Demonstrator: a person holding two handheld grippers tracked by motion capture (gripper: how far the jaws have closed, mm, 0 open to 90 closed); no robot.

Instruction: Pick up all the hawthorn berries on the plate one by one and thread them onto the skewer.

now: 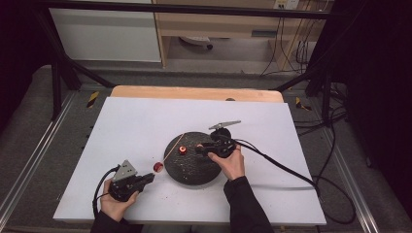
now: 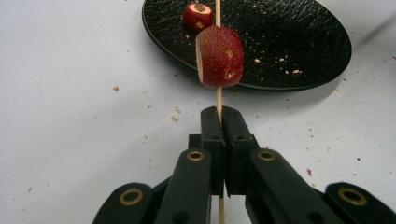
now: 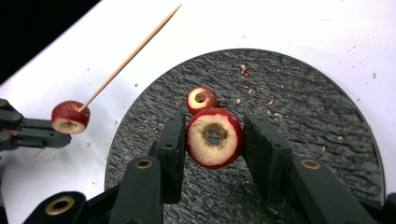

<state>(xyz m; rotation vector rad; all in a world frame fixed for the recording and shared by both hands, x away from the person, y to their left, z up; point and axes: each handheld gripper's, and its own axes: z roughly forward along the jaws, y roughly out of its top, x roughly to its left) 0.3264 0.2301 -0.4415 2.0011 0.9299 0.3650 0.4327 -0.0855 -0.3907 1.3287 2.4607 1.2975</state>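
Table [image 1: 145,121] white (crumb-flecked) — dark room.

White desk [image 1: 145,121] topped by a pale sheet, bare wooden edge [image 1: 194,92] along the far side. Resting on it: round black textured plate [image 1: 192,167] near the middle, scattered crumbs [image 2: 175,114] around, black cable [image 1: 286,170] trailing off to the right.

The plate [image 3: 299,102] is showing a matte black, rippled texture, flecked with pale crumbs. Each fruit piece [image 3: 214,137] is showing red skin around cream flesh. The skewer [image 3: 133,53] is showing pale tan. The bench [image 1: 145,121] is appearing white; its 12 o'clock edge is showing light wood.
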